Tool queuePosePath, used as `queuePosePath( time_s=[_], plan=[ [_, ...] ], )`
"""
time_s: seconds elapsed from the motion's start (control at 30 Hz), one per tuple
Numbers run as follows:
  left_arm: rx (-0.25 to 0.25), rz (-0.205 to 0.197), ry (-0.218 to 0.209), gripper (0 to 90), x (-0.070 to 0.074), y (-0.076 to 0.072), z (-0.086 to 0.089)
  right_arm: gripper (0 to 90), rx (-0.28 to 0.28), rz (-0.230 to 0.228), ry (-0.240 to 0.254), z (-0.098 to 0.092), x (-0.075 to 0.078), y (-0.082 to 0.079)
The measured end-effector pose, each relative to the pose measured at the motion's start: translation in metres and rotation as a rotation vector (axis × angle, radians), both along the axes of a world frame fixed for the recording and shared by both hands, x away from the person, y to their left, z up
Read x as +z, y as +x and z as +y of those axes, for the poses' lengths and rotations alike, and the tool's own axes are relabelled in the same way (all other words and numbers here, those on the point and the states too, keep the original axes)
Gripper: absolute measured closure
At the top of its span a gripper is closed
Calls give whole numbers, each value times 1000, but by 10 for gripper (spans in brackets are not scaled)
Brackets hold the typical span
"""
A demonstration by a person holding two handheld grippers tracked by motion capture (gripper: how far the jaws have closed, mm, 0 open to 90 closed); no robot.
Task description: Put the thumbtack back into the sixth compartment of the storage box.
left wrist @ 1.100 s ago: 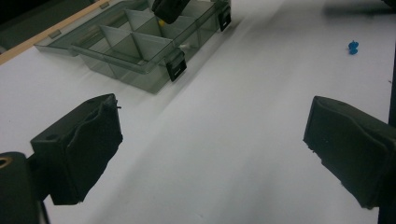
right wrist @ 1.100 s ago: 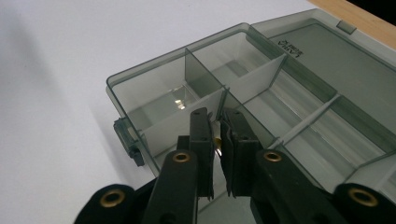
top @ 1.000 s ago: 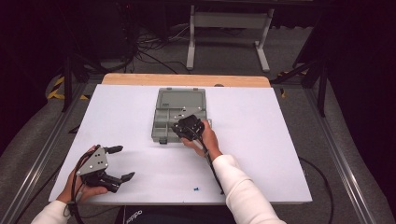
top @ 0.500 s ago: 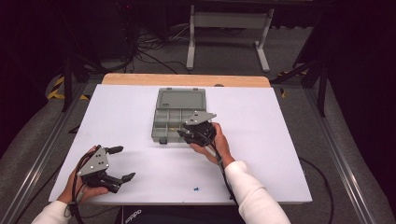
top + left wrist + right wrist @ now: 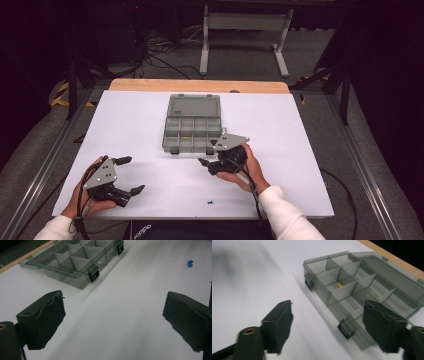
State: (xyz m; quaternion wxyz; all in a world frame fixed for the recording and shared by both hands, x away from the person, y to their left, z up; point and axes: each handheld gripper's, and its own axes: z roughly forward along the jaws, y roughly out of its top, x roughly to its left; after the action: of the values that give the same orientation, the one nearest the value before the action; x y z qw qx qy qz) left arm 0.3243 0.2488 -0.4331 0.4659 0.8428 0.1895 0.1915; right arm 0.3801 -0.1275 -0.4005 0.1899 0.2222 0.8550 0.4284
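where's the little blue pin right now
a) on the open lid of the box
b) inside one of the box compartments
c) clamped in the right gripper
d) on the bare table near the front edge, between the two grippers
d: the blue pin lies loose on the white table, nearer the person than the organiser box, with the left gripper and right gripper both open and empty.

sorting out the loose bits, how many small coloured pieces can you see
2. A blue pin lies on the white table near its front edge; a small yellow piece sits in a middle compartment of the open organizer box. Dividers may hide others.
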Motion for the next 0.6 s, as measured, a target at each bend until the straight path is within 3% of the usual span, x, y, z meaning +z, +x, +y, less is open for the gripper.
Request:
queuePosePath(
  time_s=[0.17,0.27,0.47,0.6],
  plan=[
    [0,-3,4,46,0,0,0,169,4,-15,-30,-7,-3,-10],
    [4,-4,1,46,0,0,1,118,32,14,-23,-14,-5,-19],
    [2,-4,10,45,0,0,0,102,75,24,-35,-18,-10,-34],
    [6,-8,11,46,1,-1,1,95,83,72,-29,-21,-18,-46]
  ],
)
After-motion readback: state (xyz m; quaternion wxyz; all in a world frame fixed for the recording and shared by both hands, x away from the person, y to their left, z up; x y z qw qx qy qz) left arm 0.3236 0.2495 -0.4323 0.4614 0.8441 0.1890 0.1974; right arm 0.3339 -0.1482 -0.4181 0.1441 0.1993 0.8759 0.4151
